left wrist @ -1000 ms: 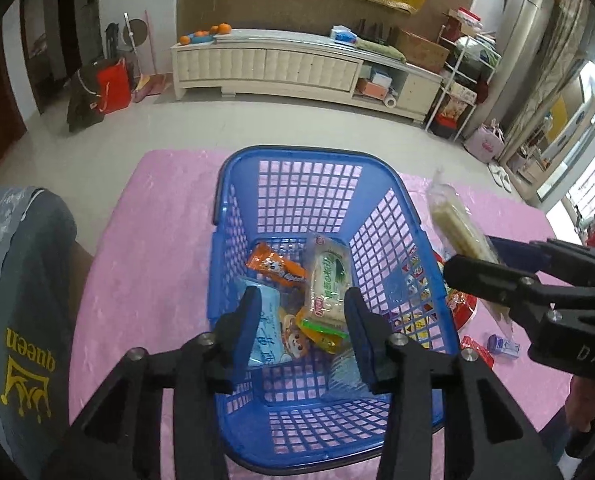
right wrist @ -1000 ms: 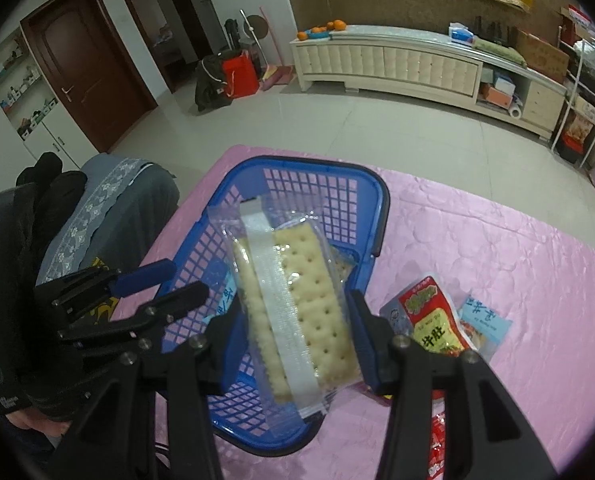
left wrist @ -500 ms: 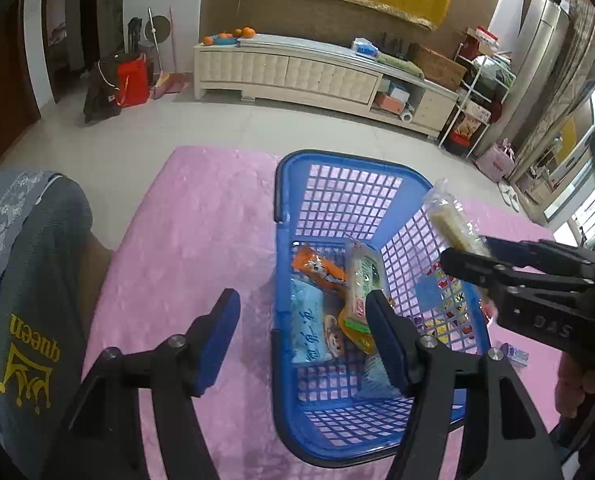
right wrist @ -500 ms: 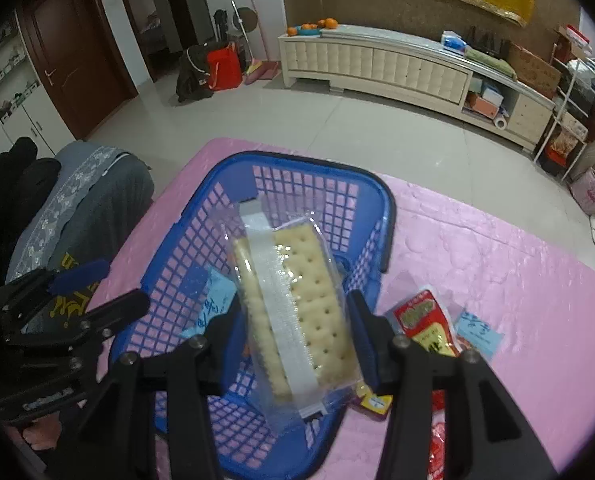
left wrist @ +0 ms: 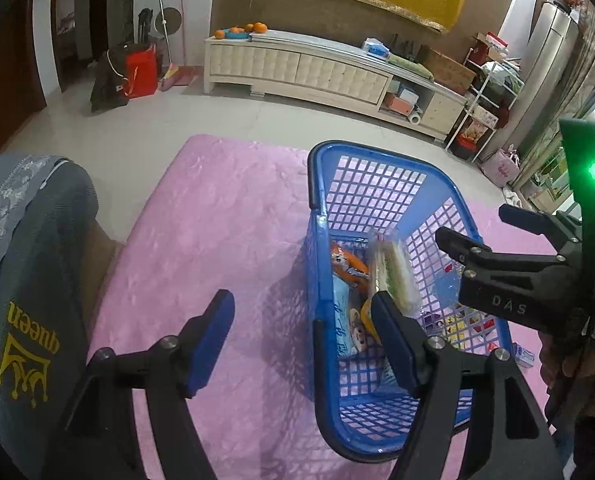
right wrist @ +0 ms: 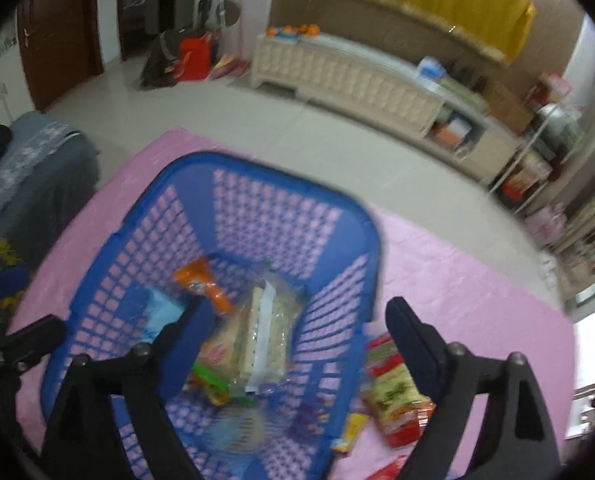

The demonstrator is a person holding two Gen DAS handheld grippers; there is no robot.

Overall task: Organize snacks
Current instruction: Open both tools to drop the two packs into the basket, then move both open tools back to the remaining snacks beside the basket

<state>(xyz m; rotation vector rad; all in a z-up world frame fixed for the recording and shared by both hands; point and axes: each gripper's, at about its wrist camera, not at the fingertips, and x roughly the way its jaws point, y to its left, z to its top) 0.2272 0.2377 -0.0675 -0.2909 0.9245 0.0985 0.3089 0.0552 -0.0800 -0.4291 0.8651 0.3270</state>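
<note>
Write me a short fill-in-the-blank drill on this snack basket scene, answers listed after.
1. The cracker pack lies inside the ____ basket.
2. The right gripper has just been opening; its jaws now hold ____.
3. The red snack packet lies ____ the basket, on the pink tablecloth.
4. The left gripper is ____, with one finger over the basket.

Answers: blue; nothing; outside; open

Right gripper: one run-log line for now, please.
right gripper: open, just opened | cracker pack: dropped in basket | left gripper: open, empty
</note>
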